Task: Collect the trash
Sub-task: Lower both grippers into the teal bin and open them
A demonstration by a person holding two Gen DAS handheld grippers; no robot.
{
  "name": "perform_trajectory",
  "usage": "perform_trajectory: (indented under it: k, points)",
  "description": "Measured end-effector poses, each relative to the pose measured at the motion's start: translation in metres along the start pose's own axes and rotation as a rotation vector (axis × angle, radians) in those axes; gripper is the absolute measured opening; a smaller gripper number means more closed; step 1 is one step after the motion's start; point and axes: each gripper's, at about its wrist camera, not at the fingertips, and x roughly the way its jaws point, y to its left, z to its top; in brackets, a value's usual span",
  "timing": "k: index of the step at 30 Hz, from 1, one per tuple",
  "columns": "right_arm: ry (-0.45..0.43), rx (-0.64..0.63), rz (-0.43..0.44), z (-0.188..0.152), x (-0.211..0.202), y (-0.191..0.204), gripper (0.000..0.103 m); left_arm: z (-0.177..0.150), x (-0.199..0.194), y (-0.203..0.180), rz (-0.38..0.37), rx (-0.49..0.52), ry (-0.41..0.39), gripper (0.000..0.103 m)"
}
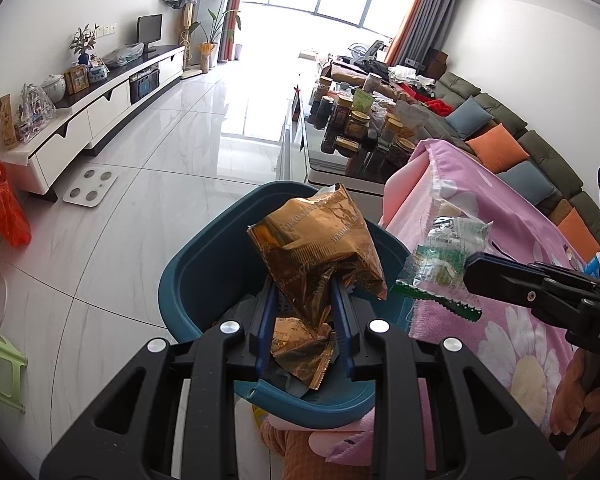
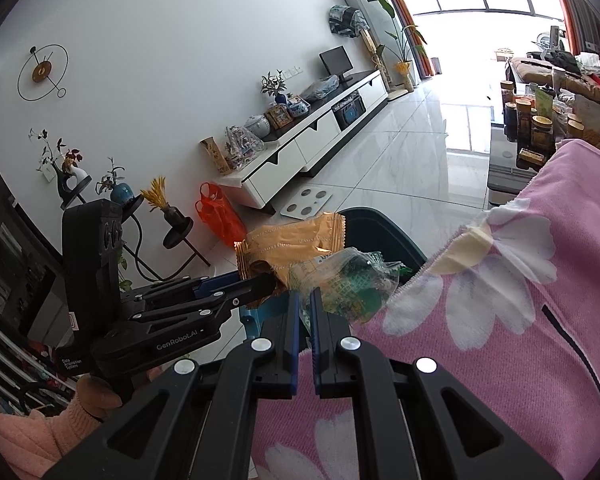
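White marble floor (image 1: pixel 148 184), pink floral blanket (image 2: pixel 500 320), teal bin (image 1: pixel 204 264)

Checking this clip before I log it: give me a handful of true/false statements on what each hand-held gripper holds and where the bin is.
1. The left hand-held gripper grips a gold wrapper. True.
2. That wrapper hangs over a blue bin. True.
3. The right hand-held gripper is open and holds nothing. False: it is shut on a clear and green wrapper.
4. The bin stands on the TV cabinet. False: it sits on the floor beside the pink flowered blanket.
5. An orange plastic bag is at the end of the white TV cabinet. True.
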Motion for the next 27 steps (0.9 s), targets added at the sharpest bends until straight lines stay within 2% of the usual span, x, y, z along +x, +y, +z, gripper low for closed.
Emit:
perform_trajectory:
  k: [27]
  points:
    - [0.07, -0.008, -0.028, 0.008, 0.035, 0.004, 0.006, -0.006, 0.036, 0.015, 0.039, -0.038, 0.064, 0.027]
